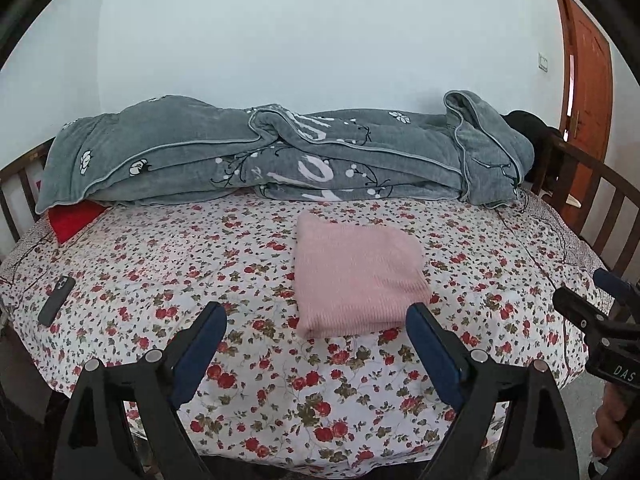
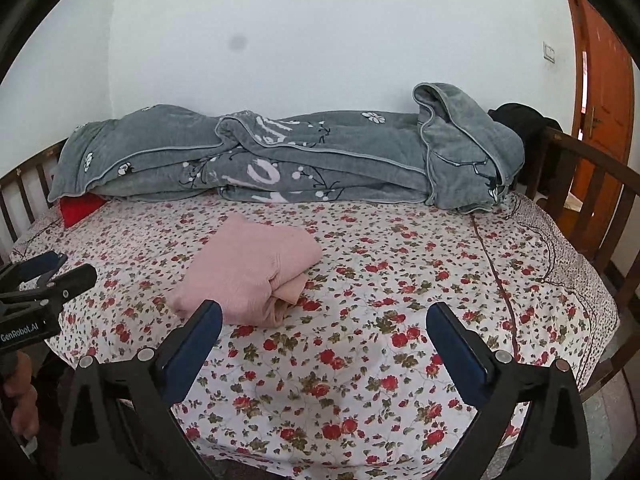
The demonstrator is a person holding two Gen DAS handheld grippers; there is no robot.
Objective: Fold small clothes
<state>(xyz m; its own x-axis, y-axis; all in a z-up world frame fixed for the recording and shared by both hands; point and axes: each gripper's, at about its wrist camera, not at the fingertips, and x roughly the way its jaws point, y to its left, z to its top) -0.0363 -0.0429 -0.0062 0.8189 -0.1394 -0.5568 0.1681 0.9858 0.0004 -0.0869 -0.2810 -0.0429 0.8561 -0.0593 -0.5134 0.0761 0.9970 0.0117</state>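
- Landmark: the pink garment [image 1: 358,276], folded into a compact rectangle, lies flat on the floral bedsheet [image 1: 168,264], in the middle of the bed.
- Far to its left on the sheet lies a dark phone-like object [image 1: 56,300], seen only in the left wrist view; behind that, a red cloth [image 1: 76,218] peeks from under the bedding.
- Left gripper [image 1: 316,324]: jaws spread wide, nothing between them, hanging just short of the garment's near edge and not touching it.
- Behind the garment, the grey quilt [image 1: 280,156] is heaped along the wall.
- Right gripper [image 2: 324,324]: also wide and empty, just right of the garment's near corner, apart from it.
- Progress, judged: the folding looks finished; at most a tidy-up or setting aside remains.
- View differences: the right wrist view shows the stacked layers at the garment's right edge, which the left view hides; each view catches the other gripper at its border.
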